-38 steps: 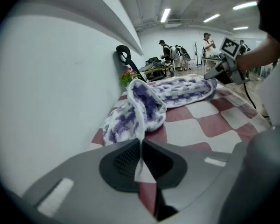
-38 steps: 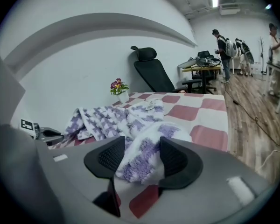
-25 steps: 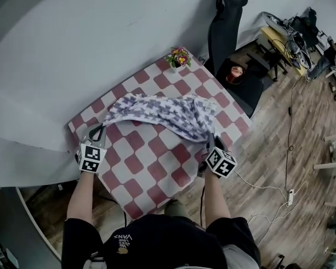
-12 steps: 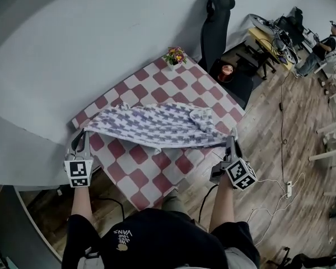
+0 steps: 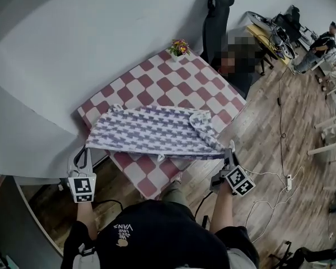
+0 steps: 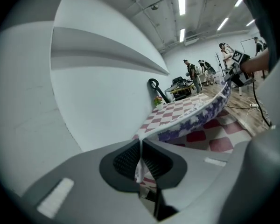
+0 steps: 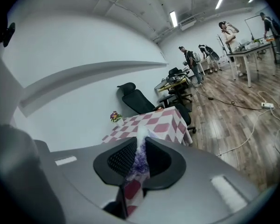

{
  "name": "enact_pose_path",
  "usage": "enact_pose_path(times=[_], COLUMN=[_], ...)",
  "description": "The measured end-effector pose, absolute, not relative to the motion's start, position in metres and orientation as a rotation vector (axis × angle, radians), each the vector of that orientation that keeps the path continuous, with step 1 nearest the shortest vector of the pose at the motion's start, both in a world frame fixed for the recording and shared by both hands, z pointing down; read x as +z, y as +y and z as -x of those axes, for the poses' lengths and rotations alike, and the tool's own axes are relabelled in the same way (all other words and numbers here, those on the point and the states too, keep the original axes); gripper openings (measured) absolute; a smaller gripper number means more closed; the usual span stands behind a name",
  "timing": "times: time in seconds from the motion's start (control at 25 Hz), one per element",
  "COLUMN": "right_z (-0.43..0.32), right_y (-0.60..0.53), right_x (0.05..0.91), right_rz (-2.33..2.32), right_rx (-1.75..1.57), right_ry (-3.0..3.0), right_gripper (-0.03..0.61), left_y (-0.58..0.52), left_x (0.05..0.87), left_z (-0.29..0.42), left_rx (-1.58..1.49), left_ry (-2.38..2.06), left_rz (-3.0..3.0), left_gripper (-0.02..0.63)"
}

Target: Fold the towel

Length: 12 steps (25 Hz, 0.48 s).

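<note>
The purple-and-white patterned towel (image 5: 154,132) hangs stretched out flat over the near half of the red-and-white checked table (image 5: 173,86). Its right end is doubled over in a fold (image 5: 204,125). My left gripper (image 5: 83,154) is shut on the towel's near left corner, just off the table's left front corner. In the left gripper view the cloth (image 6: 203,115) runs out from the pinched jaws (image 6: 140,147). My right gripper (image 5: 230,152) is shut on the near right corner, out past the table's edge over the floor. There a strip of cloth (image 7: 139,164) sits between its pads (image 7: 141,146).
A small flower pot (image 5: 179,47) stands at the table's far corner by the white wall. A black office chair (image 5: 215,18) is behind the table's right side. Cables and a power strip (image 5: 289,179) lie on the wooden floor. People stand by desks at the far right (image 5: 325,38).
Both grippers have drawn back towards me and apart, lifting slightly. The bunched towel has been pulled out flat, and its near edge now hangs past the table's front.
</note>
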State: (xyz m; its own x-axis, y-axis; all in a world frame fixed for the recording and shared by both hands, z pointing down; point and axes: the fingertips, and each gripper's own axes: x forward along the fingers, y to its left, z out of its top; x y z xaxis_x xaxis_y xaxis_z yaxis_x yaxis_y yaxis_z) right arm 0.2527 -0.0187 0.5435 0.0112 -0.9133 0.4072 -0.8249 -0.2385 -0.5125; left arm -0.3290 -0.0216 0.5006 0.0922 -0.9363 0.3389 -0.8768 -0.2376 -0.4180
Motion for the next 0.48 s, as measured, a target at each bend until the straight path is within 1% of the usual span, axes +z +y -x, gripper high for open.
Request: enact_pose_path(times=[0.2, 0.36, 0.48], right_z=[-0.243, -0.241, -0.24], right_y=[0.0, -0.02, -0.058], right_x=[0.547, 0.54, 0.529], right_rz=[2.094, 2.041, 1.99], right_rx=[-1.082, -1.079, -1.07], right_ry=[1.847, 1.869, 1.928], right_gripper=[0.057, 0.057, 0.057], left_y=[-0.007, -0.037, -0.076], left_x=[0.507, 0.499, 0.484], left_z=[0.341, 0.341, 0.334], left_rx=[-0.867, -0.816, -0.748], left_ry=[1.877, 1.864, 1.863], left_rz=[2.238, 2.236, 2.234], left_gripper=[0.017, 0.017, 0.017])
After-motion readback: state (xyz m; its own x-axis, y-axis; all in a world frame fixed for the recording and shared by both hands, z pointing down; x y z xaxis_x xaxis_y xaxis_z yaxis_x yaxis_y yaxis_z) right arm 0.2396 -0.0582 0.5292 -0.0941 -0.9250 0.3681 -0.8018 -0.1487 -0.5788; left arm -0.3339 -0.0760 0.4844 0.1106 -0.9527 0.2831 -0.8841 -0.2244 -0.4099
